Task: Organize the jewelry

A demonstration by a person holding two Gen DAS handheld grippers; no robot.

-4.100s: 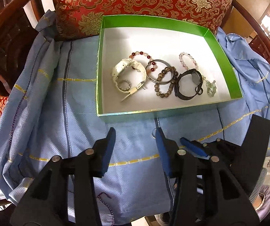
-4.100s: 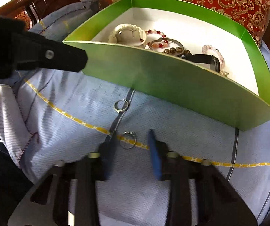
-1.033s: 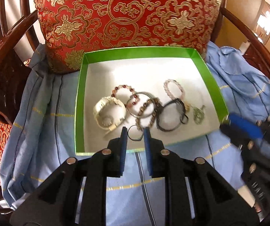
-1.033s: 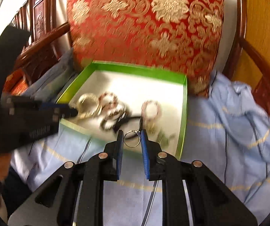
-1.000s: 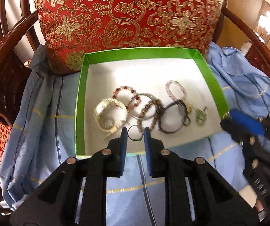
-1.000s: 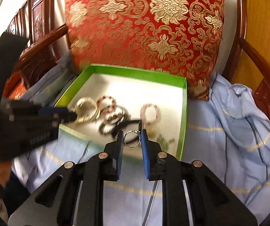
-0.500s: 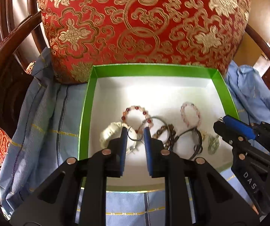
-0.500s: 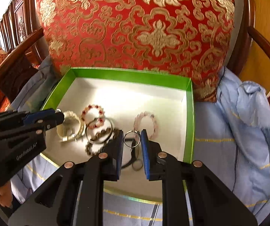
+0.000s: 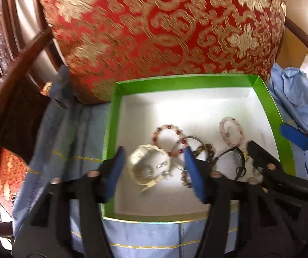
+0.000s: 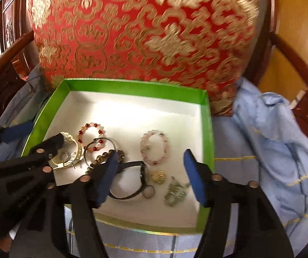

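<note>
A green box [image 9: 110,116] [image 10: 206,129] with a white floor holds several bracelets, a white watch [image 9: 147,165] [image 10: 70,150], a black watch [image 10: 132,180] and pendants [image 10: 175,193]. My left gripper [image 9: 154,167] is open over the white watch, and a small silver ring [image 9: 145,171] lies inside it. My right gripper [image 10: 151,172] is open over the box's right side. A small ring [image 10: 148,191] lies by the black watch strap.
A red and gold cushion [image 9: 164,25] [image 10: 143,28] stands right behind the box. A blue cloth [image 9: 72,142] [image 10: 272,142] covers the chair seat. Dark wooden armrests [image 9: 14,73] [image 10: 300,68] curve along both sides.
Both grippers have opened and let go of their small rings, which now lie in the box. Both stay over the box.
</note>
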